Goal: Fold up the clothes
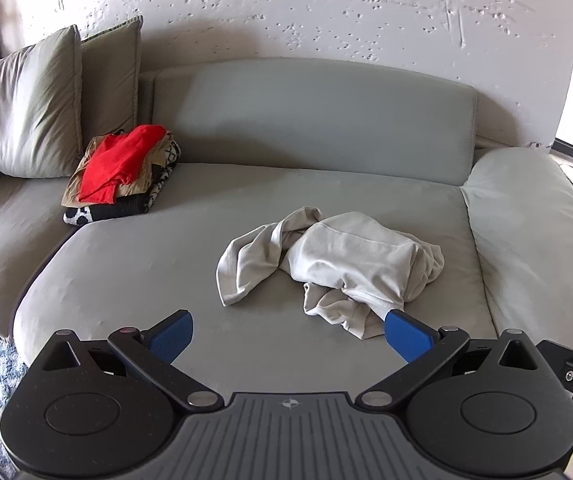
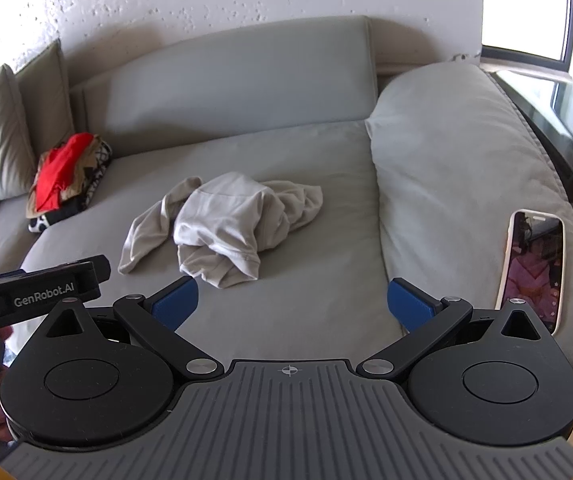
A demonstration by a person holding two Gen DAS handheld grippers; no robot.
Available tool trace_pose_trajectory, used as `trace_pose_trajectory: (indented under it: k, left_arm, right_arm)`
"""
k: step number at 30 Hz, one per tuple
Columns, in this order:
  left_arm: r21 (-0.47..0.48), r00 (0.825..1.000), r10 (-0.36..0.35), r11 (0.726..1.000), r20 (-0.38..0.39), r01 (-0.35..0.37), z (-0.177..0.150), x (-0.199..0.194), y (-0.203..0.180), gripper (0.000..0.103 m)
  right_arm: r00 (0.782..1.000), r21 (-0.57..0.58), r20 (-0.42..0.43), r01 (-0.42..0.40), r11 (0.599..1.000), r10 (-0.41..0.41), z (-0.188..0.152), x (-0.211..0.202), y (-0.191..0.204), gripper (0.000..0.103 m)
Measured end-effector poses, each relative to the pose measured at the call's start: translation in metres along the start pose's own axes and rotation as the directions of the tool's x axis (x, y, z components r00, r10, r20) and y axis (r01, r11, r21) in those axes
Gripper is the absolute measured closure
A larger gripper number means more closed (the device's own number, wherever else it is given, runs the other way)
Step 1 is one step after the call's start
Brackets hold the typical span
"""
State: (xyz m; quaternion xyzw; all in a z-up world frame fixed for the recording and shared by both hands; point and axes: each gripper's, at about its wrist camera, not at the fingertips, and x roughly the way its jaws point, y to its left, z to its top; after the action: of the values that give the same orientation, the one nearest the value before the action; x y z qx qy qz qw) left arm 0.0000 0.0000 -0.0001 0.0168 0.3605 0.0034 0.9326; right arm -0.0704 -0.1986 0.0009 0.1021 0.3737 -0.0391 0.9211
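Left wrist view: the lower hem of the crumpled pale garment (image 1: pixel 338 264) is partly hidden behind the right blue pad of the left hand-held gripper (image 1: pixel 288 334), so whether pad and cloth touch is hard to tell. The garment lies on the grey sofa seat (image 1: pixel 134 272), just ahead of this hand-held gripper, whose jaws are spread wide and hold nothing. Far ahead to the left sits a stack of clothes (image 1: pixel 126 176) with a red piece on top, its lower layers mostly covered. The right hand-held gripper (image 2: pixel 292 300) is likewise spread wide and empty, the garment (image 2: pixel 226 224) ahead and slightly left. To its right a phone (image 2: pixel 532 268) leans on the sofa's arm cushion (image 2: pixel 446 152), its lower edge cut off by the gripper body.
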Motion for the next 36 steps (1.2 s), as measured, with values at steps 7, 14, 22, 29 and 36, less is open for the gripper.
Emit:
trace_pose_trajectory:
  k: [7, 14, 22, 29, 36]
  left_arm:
    - [0.010, 1.000, -0.001, 1.000, 0.002, 0.001, -0.001, 0.001, -0.001, 0.000]
    - [0.013, 1.000, -0.005, 1.000, -0.006, 0.005, -0.003, 0.001, -0.002, 0.000]
    - [0.019, 1.000, 0.005, 1.000, -0.003, -0.005, -0.003, 0.002, -0.001, 0.000]
    - [0.020, 1.000, -0.001, 1.000, -0.010, 0.002, -0.004, 0.006, 0.002, 0.000]
    - [0.020, 1.000, -0.006, 1.000, -0.019, 0.007, -0.006, 0.010, 0.003, 0.000]
  right_arm:
    - [1.000, -0.007, 0.001, 0.003, 1.000, -0.003, -0.007, 0.004, 0.003, 0.000]
    - [1.000, -0.009, -0.014, 0.007, 1.000, -0.007, -0.008, 0.008, 0.006, 0.000]
    - [1.000, -0.014, -0.026, 0.003, 1.000, -0.004, -0.005, 0.010, 0.007, 0.000]
    - [0.999, -0.016, -0.034, 0.001, 1.000, -0.002, -0.004, 0.012, 0.008, 0.000]
    - [0.999, -0.015, -0.041, 0.000, 1.000, 0.000, -0.004, 0.014, 0.007, 0.000]
